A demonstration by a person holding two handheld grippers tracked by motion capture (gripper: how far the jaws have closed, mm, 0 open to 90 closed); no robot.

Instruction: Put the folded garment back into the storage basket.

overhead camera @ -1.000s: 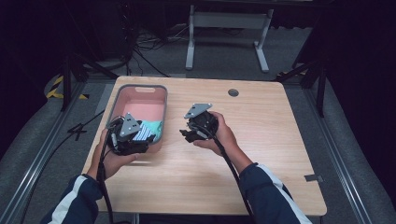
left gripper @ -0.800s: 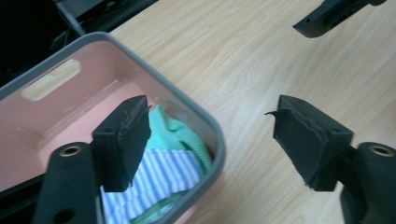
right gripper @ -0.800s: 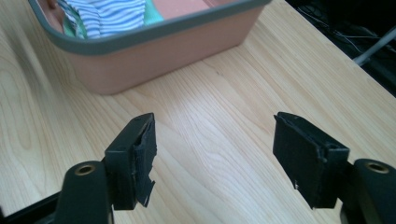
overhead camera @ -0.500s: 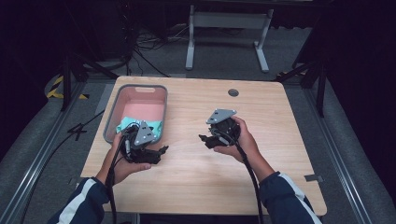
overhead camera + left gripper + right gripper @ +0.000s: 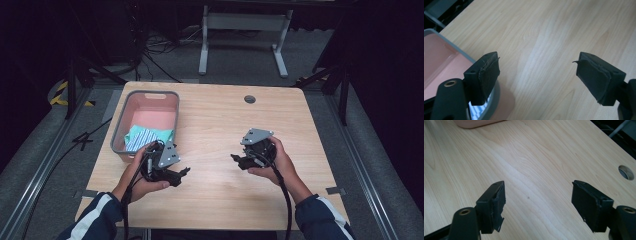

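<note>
We hold the left tool point(image 5: 184, 172) over the wooden tabletop point(image 5: 220, 125), just beside the near right corner of the pink tub point(image 5: 118, 135). Its jaws have just been opening and now stand wide apart with nothing but bare wood between them. The striped teal cloth point(image 5: 145, 137) lies crumpled inside the tub at its near end, apart from both tools. Our right tool point(image 5: 236, 160) hangs above the middle of the tabletop, well away from the tub; its jaws have likewise been opening and grip nothing.
</note>
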